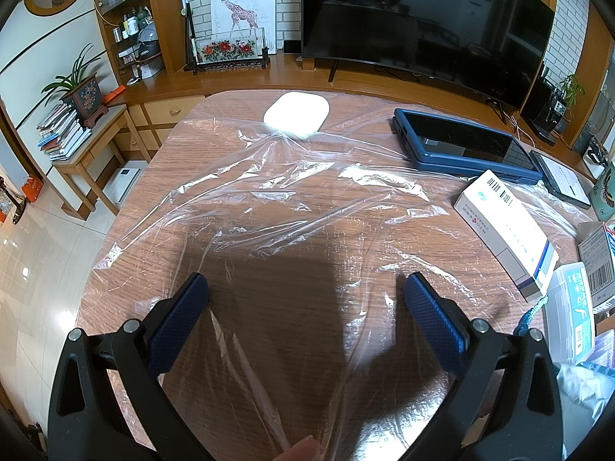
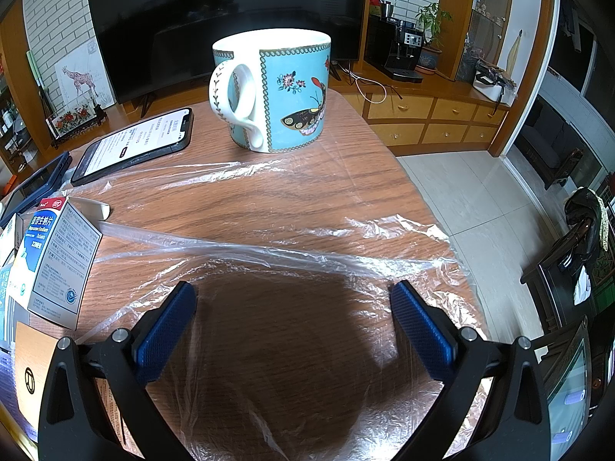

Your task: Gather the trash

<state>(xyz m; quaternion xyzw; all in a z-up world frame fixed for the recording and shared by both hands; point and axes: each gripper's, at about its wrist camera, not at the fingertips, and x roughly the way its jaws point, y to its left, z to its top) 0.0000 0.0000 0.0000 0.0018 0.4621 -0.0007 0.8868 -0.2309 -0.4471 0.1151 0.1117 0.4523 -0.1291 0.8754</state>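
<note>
A crumpled sheet of clear plastic film point(image 1: 292, 199) lies spread over the wooden table point(image 1: 161, 176); it also shows in the right wrist view as the film point(image 2: 307, 253). My left gripper point(image 1: 305, 286) hovers open just above the film, nothing between its blue pads. My right gripper point(image 2: 294, 294) is likewise open over the film near the table's right edge. A white medicine box point(image 1: 507, 230) lies at the right of the left view. An opened blue-and-white medicine carton point(image 2: 57, 257) stands left in the right view. A fingertip point(image 1: 300, 449) shows at the bottom.
A white oval device point(image 1: 296, 114), a blue-cased tablet point(image 1: 465, 142), a phone point(image 2: 134, 146) and a butterfly mug point(image 2: 276, 88) rest on the table. A clear plastic case point(image 1: 572, 311) sits at the right. A TV point(image 1: 423, 19) stands behind; tiled floor point(image 2: 480, 199) lies beyond the table edge.
</note>
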